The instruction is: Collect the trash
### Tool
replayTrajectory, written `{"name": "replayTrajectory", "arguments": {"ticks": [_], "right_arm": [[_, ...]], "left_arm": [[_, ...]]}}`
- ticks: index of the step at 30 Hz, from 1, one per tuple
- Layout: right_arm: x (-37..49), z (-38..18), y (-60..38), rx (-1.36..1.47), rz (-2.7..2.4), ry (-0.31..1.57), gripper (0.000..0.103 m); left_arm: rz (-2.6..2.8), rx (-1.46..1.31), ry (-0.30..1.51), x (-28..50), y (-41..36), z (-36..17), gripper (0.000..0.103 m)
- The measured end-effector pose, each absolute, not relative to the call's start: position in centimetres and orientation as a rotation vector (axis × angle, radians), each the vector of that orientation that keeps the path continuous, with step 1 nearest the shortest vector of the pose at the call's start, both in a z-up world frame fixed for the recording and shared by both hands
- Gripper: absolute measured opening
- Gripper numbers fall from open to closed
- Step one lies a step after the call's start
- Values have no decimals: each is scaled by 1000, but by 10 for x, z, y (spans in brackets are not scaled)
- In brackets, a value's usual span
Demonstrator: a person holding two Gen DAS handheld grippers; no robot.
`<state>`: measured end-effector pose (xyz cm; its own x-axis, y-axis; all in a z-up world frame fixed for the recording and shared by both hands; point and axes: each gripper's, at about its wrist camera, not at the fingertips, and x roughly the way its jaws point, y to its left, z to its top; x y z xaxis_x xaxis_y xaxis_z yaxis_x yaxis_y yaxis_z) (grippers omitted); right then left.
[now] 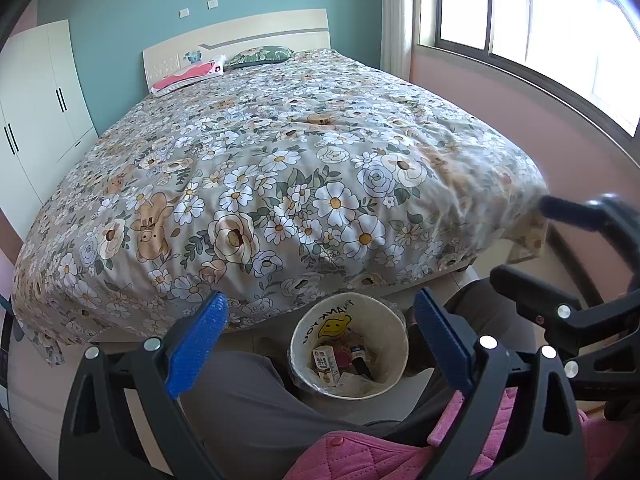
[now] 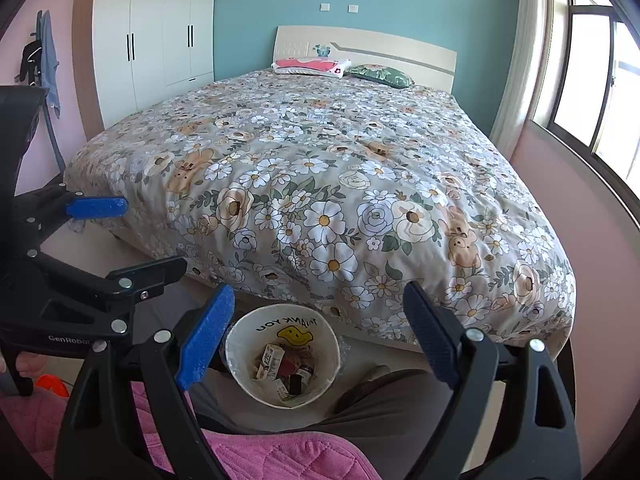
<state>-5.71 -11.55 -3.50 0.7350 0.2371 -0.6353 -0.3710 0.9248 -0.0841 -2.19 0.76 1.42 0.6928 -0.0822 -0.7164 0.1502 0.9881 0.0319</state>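
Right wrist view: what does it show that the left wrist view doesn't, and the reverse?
Only the right wrist view shows clothes hanging on the far wall and an orange object on the floor. The left wrist view adds nothing of its own beyond more window. Both show the trash bin holding a small carton, the floral bed, the wardrobe, and both grippers, left and right, open and empty.
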Motion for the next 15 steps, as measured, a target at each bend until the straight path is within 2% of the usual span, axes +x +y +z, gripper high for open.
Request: {"name": "replayTrajectory", "arguments": {"ticks": [15], "right_arm": [[-56, -39, -118, -205, 342, 676, 85]], "left_arm": [[-129, 96, 798, -22, 9, 12, 95]]}}
